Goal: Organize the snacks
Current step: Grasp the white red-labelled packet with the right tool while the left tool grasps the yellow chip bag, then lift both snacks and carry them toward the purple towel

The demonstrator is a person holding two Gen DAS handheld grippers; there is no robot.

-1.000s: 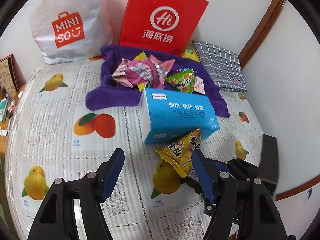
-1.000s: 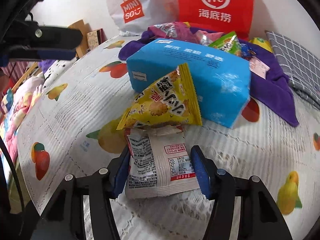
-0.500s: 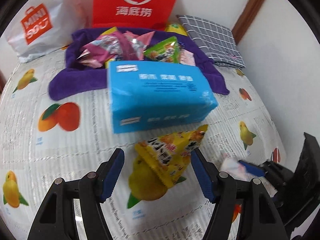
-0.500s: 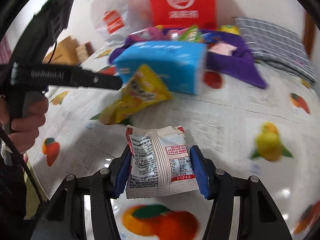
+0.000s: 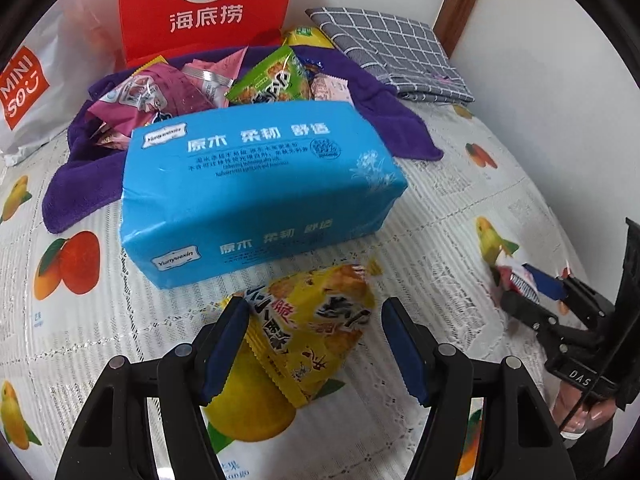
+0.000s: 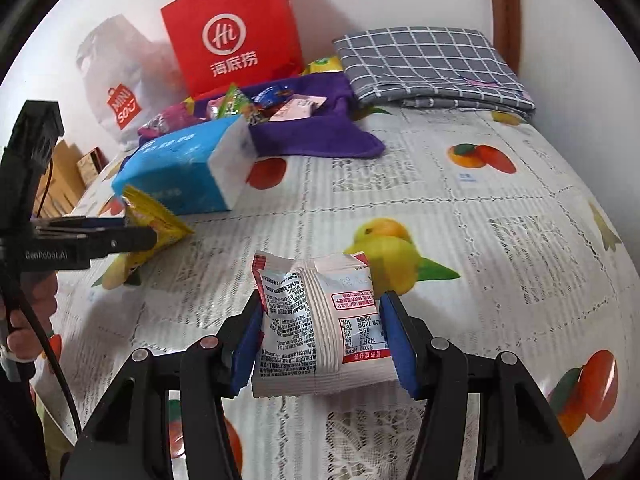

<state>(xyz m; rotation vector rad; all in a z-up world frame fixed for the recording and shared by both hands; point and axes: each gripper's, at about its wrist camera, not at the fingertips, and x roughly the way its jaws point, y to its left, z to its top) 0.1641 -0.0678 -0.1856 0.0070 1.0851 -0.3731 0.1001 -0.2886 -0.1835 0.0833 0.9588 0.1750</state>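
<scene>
My left gripper (image 5: 312, 344) is open around a yellow snack packet (image 5: 308, 328) that lies on the table in front of a blue tissue pack (image 5: 256, 196); the left pad touches the packet, the right pad stands apart. My right gripper (image 6: 320, 344) is shut on a white snack packet (image 6: 316, 320) with red trim, held above the tablecloth. In the left wrist view it shows at far right (image 5: 532, 284). A purple towel (image 5: 80, 184) behind the tissue pack holds several snack packets (image 5: 268, 80).
A red paper bag (image 5: 204, 8) and a white MINISO bag (image 5: 24, 88) stand at the back. A folded grey checked cloth (image 5: 392, 56) lies at the back right. The fruit-print tablecloth (image 6: 460, 208) covers the table. The wall is close on the right.
My left gripper has moved forward and right until its fingers straddle the yellow packet. My right gripper has carried the white packet away to the right, off the yellow packet.
</scene>
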